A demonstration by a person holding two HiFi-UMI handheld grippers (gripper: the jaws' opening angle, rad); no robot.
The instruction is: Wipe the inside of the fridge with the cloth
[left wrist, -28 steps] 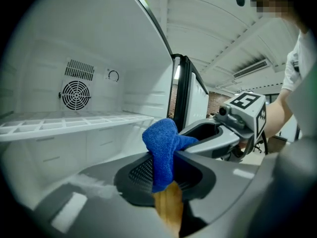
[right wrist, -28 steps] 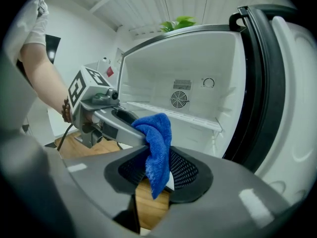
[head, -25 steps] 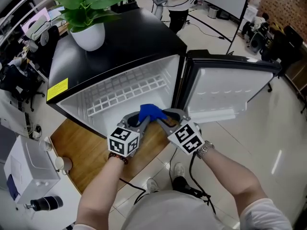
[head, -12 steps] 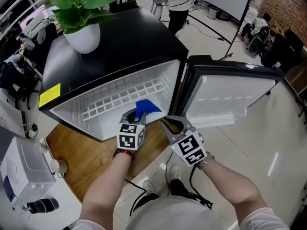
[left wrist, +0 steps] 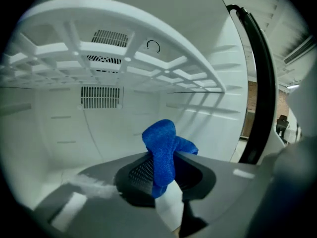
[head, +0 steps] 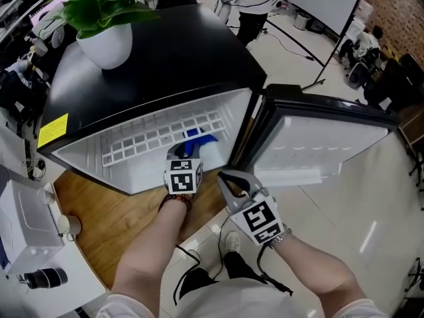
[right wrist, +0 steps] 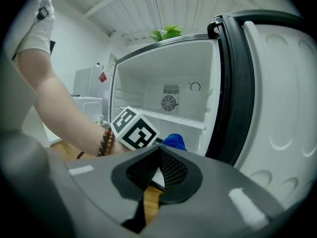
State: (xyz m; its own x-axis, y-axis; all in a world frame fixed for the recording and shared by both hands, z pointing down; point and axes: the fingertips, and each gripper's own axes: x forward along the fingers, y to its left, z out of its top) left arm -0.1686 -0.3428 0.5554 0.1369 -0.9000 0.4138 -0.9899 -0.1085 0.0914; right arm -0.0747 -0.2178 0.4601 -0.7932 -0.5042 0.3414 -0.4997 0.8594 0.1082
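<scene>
Jaws of the left gripper [head: 185, 152] are clamped on the blue cloth [left wrist: 163, 150], pinching its lower end between the dark ribbed pads. Jaws of the right gripper [right wrist: 159, 152] have just been closing and now meet with nothing between them.

A yellow label [head: 53, 130] sits at the front left corner of the black top of the fridge [head: 152, 58]; its print is too small to read. On the white back wall, a small circular-arrow mark [left wrist: 153, 46] sits just right of a slotted vent [left wrist: 113, 37]. Each gripper's cube carries black-and-white square markers.

From the left gripper view, the cloth stands nearly upright out of the jaws as a bunched roll, long axis vertical, its rounded top leaning a little left and a smaller fold jutting right. From the head view it pokes ahead of the jaws toward the back wall, inside the fridge under the white lattice shelf [head: 159, 134] and toward the right, hinge-side edge of the opening.

The right gripper is outside the fridge, in front of the lower right corner of the opening, beside the open door [head: 331, 144]. A white pot with a green plant [head: 105, 45] stands near the back left corner of the fridge top.
</scene>
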